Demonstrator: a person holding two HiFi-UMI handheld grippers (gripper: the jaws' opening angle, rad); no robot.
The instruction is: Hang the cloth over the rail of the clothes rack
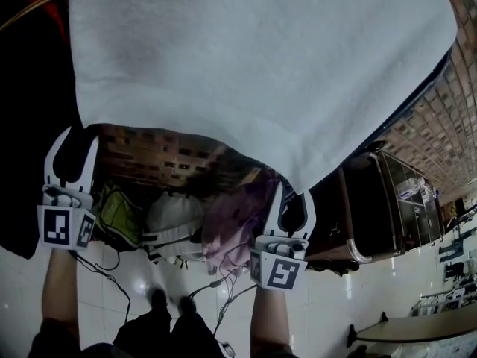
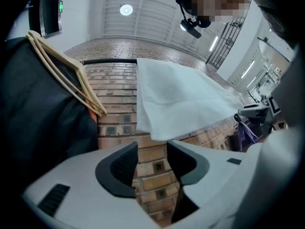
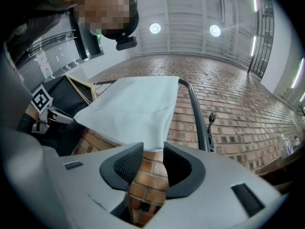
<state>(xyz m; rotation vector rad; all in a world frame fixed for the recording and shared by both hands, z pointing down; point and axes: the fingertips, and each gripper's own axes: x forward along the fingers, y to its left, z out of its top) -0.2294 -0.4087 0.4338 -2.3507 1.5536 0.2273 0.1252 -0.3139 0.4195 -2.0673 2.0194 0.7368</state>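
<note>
Closest in, the left gripper [image 2: 151, 162] has its jaws wide apart, with nothing between them but a view of the brick wall [image 2: 119, 94]. One lower corner of the cloth [image 2: 176, 99] hangs just above the gap, clear of both pads. Likewise the right gripper [image 3: 152, 165] is spread wide. The cloth's other lower corner dips to the mouth of its jaws, and bricks show through the gap beneath it. Neither pad presses on the fabric. In the head view both grippers point up at the cloth's bottom edge, one under each lower corner, and each carries a marker cube [image 1: 65, 227] at its base

Beyond the grippers, the white cloth lies draped over the black rail [image 2: 107, 61] of the clothes rack and hangs down the near side in a broad sheet. It sits at the end of the rail where the bar bends downward, with one side edge right at that bend. By the bare stretch of rail toward the other end is a wooden hanger [image 2: 71, 80] carrying a black garment [image 2: 38, 123], near the cloth but apart from it. Farther off, on the white tiled floor [image 1: 134, 289], lie a green bag [image 1: 119, 215], a purple garment [image 1: 235, 218] and loose cables [image 1: 112, 274]
</note>
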